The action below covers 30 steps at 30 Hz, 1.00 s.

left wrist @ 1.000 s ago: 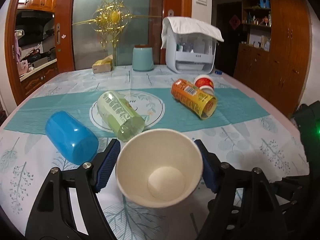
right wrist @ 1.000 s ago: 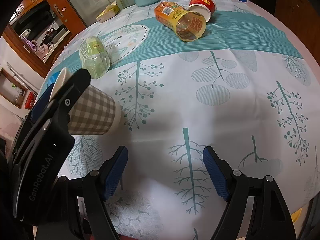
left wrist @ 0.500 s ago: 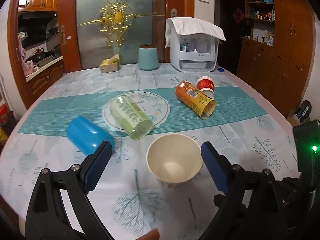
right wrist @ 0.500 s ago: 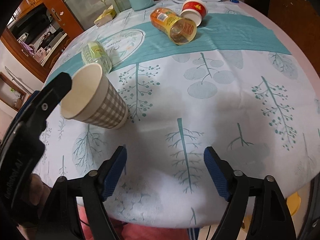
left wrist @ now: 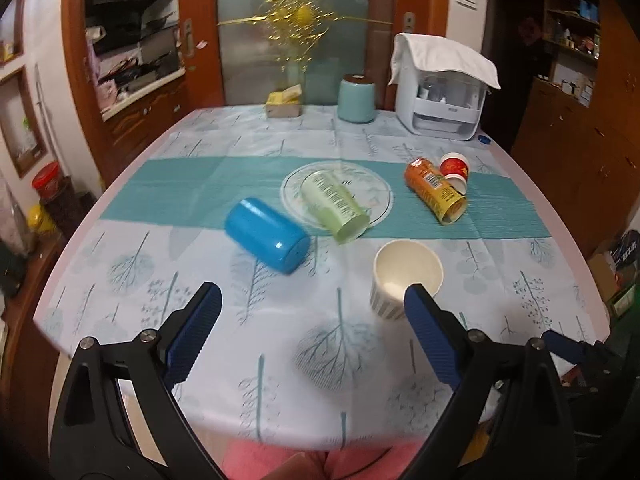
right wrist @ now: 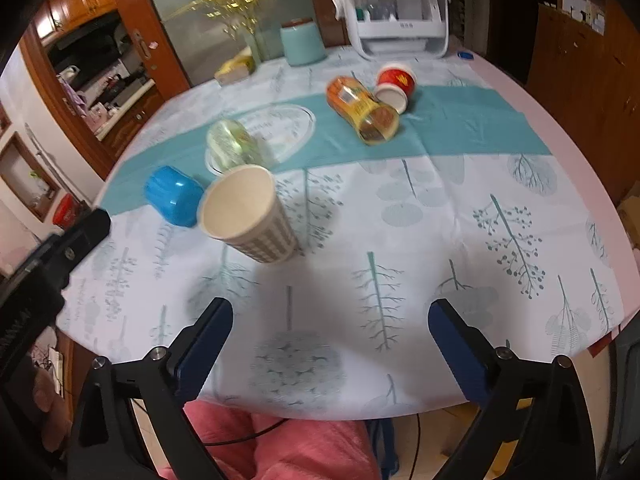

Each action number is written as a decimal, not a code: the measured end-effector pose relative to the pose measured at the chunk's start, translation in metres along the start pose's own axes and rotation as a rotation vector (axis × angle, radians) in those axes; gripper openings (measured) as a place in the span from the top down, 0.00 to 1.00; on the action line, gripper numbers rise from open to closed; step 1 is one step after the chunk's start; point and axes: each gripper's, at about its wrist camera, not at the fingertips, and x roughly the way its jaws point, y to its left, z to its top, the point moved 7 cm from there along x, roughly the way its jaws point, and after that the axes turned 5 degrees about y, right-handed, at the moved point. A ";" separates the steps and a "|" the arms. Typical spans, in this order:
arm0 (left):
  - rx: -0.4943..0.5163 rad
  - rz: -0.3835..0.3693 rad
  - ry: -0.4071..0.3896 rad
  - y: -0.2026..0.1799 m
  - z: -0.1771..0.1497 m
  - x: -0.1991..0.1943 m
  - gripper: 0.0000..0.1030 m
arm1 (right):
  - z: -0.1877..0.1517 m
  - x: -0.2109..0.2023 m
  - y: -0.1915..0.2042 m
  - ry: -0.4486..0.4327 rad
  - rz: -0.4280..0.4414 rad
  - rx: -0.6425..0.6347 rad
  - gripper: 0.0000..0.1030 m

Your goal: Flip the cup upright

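Note:
A checked paper cup (left wrist: 406,276) stands upright on the tablecloth, mouth up; it also shows in the right wrist view (right wrist: 250,216). A blue cup (left wrist: 268,240), a green cup (left wrist: 334,210) and an orange cup (left wrist: 436,196) lie on their sides behind it. A red cup (left wrist: 454,168) lies beside the orange one. My left gripper (left wrist: 312,328) is open and empty, pulled back near the table's front edge, clear of the paper cup. My right gripper (right wrist: 328,344) is open and empty over the front edge.
A white appliance with a cloth on it (left wrist: 444,88), a teal canister (left wrist: 356,98) and a tissue box (left wrist: 284,104) stand at the table's far side. Wooden cabinets (left wrist: 580,128) stand on the right. The person's pink clothing (right wrist: 288,448) is below the table edge.
My left gripper opened, let go of the paper cup standing upright, and drew back toward the table edge. My right gripper also drew back.

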 end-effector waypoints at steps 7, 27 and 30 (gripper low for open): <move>-0.048 0.031 0.031 0.028 -0.007 -0.023 0.11 | 0.005 -0.053 0.036 -0.082 0.064 -0.034 0.01; -0.065 0.032 0.038 0.043 -0.007 -0.039 0.11 | -0.004 -0.077 0.088 -0.112 0.029 -0.173 0.01; -0.060 0.023 0.036 0.040 -0.005 -0.039 0.11 | -0.003 -0.080 0.093 -0.120 0.027 -0.191 0.01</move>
